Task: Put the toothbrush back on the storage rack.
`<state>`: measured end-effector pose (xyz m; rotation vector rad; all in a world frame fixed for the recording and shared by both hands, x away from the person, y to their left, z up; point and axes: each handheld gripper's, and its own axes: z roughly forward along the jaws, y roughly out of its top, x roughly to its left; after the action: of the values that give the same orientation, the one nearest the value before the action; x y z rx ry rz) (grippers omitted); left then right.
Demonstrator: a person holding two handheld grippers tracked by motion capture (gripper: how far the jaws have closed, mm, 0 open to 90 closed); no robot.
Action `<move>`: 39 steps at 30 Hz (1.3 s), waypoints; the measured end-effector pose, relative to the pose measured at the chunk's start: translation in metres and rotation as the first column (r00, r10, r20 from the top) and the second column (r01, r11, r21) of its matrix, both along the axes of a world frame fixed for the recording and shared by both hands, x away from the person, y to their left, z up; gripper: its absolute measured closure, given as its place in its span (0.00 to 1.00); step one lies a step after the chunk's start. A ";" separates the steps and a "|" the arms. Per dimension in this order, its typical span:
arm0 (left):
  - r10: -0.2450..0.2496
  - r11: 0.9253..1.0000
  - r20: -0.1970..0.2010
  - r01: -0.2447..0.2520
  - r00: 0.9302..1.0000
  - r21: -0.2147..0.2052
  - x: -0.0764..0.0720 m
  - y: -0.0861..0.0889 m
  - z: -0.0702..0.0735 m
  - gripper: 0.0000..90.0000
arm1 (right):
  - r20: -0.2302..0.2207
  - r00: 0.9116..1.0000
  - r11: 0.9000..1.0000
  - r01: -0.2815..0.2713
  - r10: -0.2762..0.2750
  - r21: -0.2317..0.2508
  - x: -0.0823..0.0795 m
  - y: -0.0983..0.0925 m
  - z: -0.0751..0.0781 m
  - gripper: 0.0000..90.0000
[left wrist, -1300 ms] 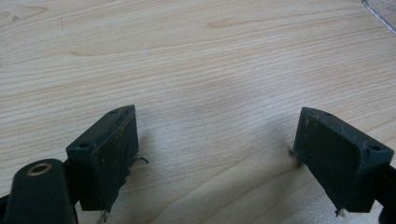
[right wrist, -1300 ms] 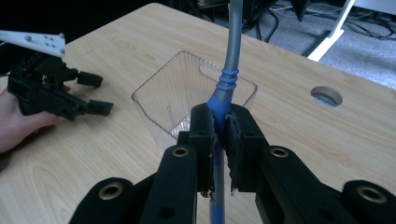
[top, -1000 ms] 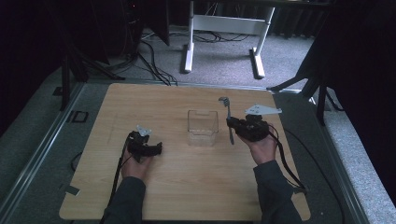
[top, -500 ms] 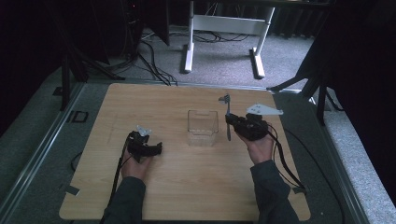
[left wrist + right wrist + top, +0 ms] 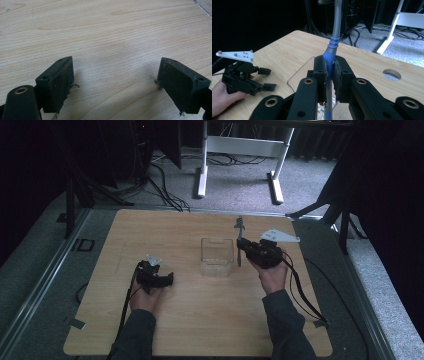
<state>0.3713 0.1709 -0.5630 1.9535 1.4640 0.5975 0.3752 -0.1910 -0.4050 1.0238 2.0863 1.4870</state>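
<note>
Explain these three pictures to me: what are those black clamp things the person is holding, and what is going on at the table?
No robot here: a person holds a hand-operated clamp in each hand. The high view looks down on a wooden table. The other two pictures come from cameras riding on the clamps. The left gripper rests low over bare wood, jaws wide apart, holding nothing. The right gripper is shut on a toothbrush with a blue-and-grey handle, held above a clear plastic box in the table's middle. The far-off clamp in the right gripper view is the left one.
</note>
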 end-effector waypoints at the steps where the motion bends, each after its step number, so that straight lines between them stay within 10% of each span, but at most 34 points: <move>1: 0.000 1.000 0.000 0.000 1.000 0.000 0.000 0.000 0.000 0.16 | 0.003 1.000 1.000 -0.001 0.001 0.003 0.000 0.001 0.001 0.90; 39: -0.001 1.000 0.000 0.001 1.000 0.001 0.000 0.000 0.000 0.16 | 0.058 0.998 0.990 -0.031 0.023 0.134 0.019 0.014 -0.010 0.90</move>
<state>0.3713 0.1711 -0.5629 1.9547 1.4629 0.5975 0.3943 -0.1772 -0.4148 0.9930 1.9911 1.6704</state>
